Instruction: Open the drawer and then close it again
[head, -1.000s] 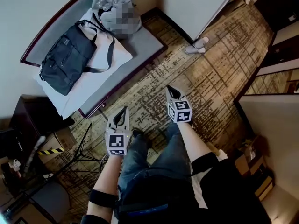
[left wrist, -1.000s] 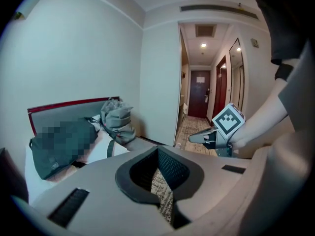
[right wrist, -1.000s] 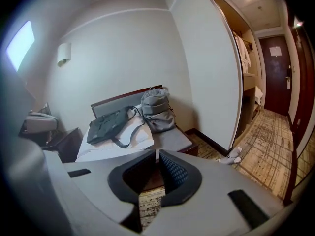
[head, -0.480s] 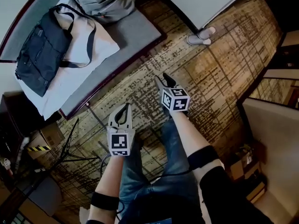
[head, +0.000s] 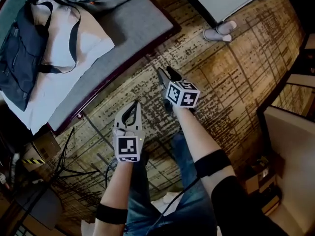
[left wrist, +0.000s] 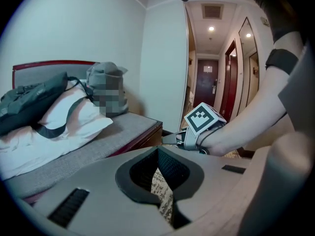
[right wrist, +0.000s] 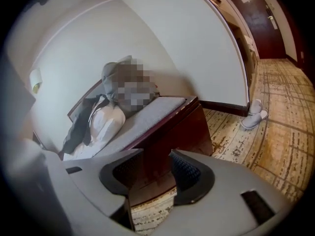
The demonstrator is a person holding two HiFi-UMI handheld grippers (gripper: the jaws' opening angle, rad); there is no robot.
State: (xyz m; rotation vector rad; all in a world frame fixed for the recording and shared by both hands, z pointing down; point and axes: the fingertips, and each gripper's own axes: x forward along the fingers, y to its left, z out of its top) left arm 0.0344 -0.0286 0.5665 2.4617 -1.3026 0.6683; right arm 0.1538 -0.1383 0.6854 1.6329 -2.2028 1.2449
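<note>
Illumination is soft and even, without hard shadows. Ceiling lamps [left wrist: 210, 28] form small glare spots in the corridor [left wrist: 209, 80]. Both gripper views bend strongly and darken to black at the corners (fisheye optics); head view is sharp throughout.

Dark-red drawer front [right wrist: 182, 129], shut, under grey cushion [right wrist: 157, 110]
</note>
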